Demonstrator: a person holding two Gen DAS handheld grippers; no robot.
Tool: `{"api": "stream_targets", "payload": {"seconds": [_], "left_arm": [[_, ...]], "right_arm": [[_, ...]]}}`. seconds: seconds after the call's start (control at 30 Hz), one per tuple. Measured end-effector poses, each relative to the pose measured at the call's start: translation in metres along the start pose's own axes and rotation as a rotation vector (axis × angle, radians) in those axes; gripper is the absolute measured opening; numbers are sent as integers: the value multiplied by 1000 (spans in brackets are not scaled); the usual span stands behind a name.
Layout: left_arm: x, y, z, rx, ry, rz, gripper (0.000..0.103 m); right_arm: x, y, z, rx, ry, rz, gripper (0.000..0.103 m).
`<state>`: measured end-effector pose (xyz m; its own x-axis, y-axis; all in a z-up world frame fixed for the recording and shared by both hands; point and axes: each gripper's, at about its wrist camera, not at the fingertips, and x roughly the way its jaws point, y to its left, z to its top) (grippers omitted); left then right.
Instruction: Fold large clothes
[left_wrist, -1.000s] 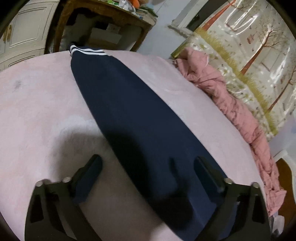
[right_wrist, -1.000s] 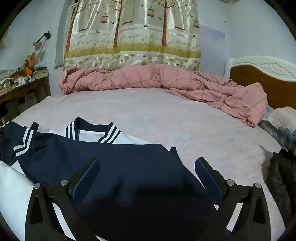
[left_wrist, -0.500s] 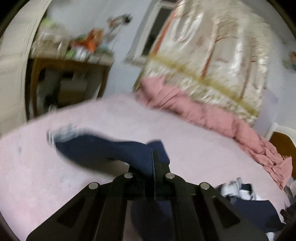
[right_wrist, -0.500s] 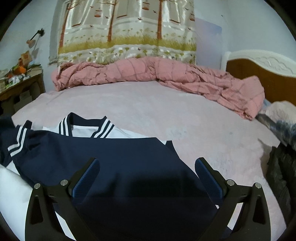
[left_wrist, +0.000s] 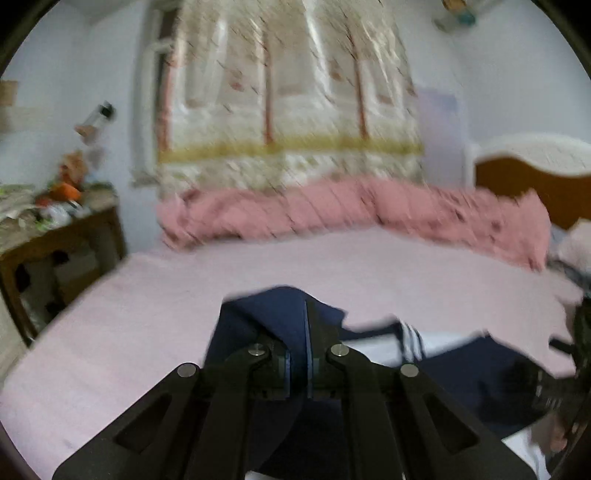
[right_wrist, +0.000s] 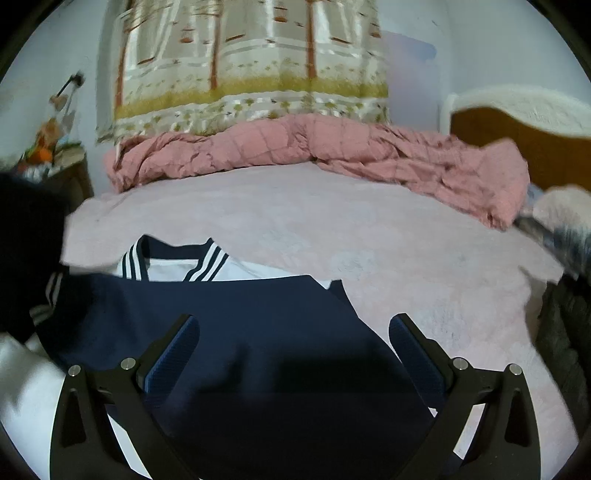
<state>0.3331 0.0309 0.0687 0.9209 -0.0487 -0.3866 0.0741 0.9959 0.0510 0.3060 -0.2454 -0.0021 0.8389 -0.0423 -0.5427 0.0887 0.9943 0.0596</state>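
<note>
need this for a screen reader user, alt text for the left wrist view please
The left gripper is shut on a fold of navy garment, lifting it above a pink bed. A crumpled pink blanket lies along the far edge under a tree-print curtain; a cluttered wooden table stands at left. The picture is motion-blurred.

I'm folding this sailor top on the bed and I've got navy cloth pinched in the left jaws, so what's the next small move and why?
Probably carry the left gripper, shut on the navy sleeve, across and lay it over the sailor top. The sleeve is lifted off the pink bedsheet, while the right gripper hovers open above the top's body.
</note>
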Motion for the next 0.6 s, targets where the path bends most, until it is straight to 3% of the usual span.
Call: {"api": "stream_targets", "payload": {"seconds": [0.17,0.2,0.27,0.3,0.37,0.43,0.5,0.6], "left_arm": [[60,-34,-65,5,206,-42,9],[66,-42,-76,31,249,-53,13],[74,-51,-85,64,325,-70,36],[69,-50,-83,61,305,-68,42],[49,-46,-76,39,232,-81,69],[25,-41,-70,24,167,-94,79],[2,-31,-65,19,101,-92,82],[-37,6,-55,-101,-14,-80,90]], "right_arm": [[5,-17,1,94,37,53,103],[4,-18,1,97,36,52,103],[4,-17,1,91,37,52,103],[3,-16,0,83,36,53,103],[3,-13,0,61,34,41,103],[3,-10,-1,47,31,31,103],[2,-8,-1,43,28,29,103],[0,-8,0,42,22,27,103]]}}
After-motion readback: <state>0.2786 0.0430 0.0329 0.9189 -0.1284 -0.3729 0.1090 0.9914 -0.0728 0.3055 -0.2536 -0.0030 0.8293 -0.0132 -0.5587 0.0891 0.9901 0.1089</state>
